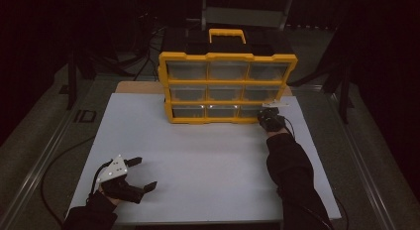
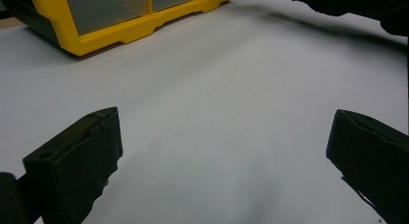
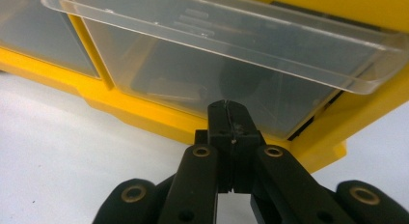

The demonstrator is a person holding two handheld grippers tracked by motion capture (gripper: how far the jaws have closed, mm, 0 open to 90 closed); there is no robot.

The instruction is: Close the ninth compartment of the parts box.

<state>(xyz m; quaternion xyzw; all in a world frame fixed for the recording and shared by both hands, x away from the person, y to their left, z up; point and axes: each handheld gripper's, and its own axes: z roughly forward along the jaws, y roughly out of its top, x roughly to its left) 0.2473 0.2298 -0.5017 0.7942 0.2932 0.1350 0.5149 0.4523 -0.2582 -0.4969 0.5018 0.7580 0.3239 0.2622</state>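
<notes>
A yellow drawer organizer (image 1: 228, 86) with clear drawers stands at the far middle of the white board (image 1: 198, 155). My right gripper (image 1: 270, 118) is at its bottom right drawer (image 1: 252, 111). In the right gripper view the gripper (image 3: 230, 113) has its jaws pressed together, tips against the clear drawer front (image 3: 193, 74), under its protruding lip, with nothing visibly between them. My left gripper (image 1: 144, 173) rests near the board's front left corner, open and empty. The left gripper view shows that gripper (image 2: 224, 120) with wide-apart jaws over bare board, and the organizer (image 2: 120, 21) farther off.
The organizer has a yellow carry handle (image 1: 227, 34) on top. A dark sleeve (image 1: 292, 175) lies across the board's right side. Metal rails (image 1: 44, 150) run along both sides of the table, and cables trail off the left edge.
</notes>
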